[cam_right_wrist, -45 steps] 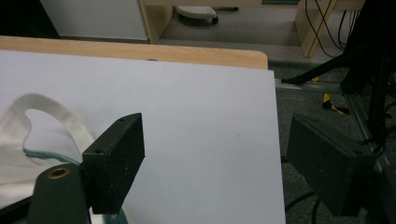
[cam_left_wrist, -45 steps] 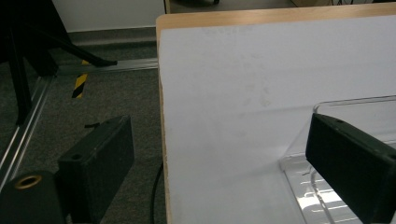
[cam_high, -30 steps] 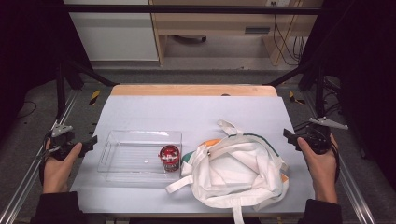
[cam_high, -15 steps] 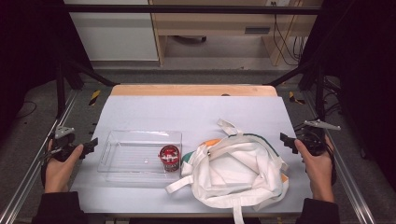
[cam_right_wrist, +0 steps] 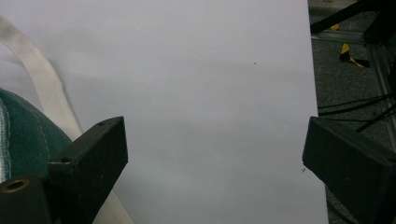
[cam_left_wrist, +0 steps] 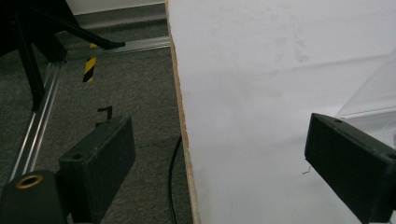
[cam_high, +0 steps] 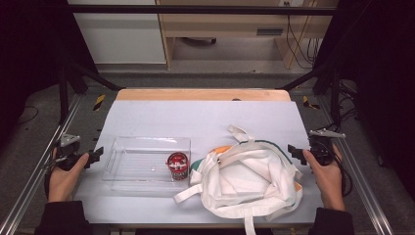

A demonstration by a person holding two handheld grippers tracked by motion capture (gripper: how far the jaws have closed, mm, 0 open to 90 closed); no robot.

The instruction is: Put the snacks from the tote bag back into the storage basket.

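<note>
Two grippers are held at opposite table edges, each with its jaws spread wide and nothing between them: the left gripper (cam_high: 95, 155) just beside the clear tray (cam_high: 128, 166), the right gripper (cam_high: 293, 152) just beside the white tote bag (cam_high: 249, 183). Inside the tray's right end a small red tin (cam_high: 177, 164) is stood; its lid marking cannot be read. No other writing can be made out.
</note>
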